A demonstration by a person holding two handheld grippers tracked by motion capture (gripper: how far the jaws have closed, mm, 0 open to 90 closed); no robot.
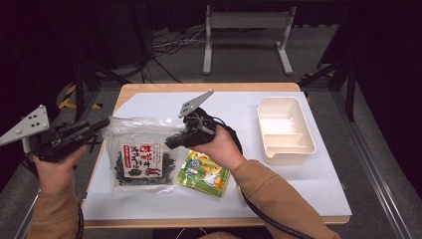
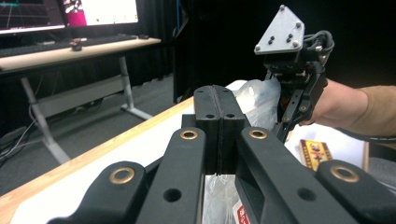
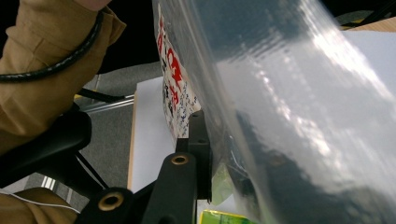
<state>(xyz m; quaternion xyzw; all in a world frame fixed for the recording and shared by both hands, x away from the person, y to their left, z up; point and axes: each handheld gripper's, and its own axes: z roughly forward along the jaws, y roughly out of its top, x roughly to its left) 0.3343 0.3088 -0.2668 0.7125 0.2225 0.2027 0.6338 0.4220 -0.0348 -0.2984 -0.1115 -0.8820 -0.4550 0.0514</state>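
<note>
Clear crinkly plastic, the seaweed bag [image 1: 142, 152] near the worktop's left edge looks light, floppy and slippery. The left tool [image 1: 99, 124] pinches its top-left corner shut; the right tool [image 1: 171, 141] clamps its right edge. Corners give the surest hold.

I see a grey carpeted floor [image 1: 239, 59] under a dark room with black curtains [image 2: 159, 42]. A white metal desk frame [image 1: 246, 30] stands behind, cables [image 1: 169, 42] beside it; 2 lit monitors [image 2: 70, 11] sit on a pale wooden desk [image 2: 70, 51].

Clear seaweed bag [image 1: 142, 149] (red-white label) flat on table, left-centre
</note>
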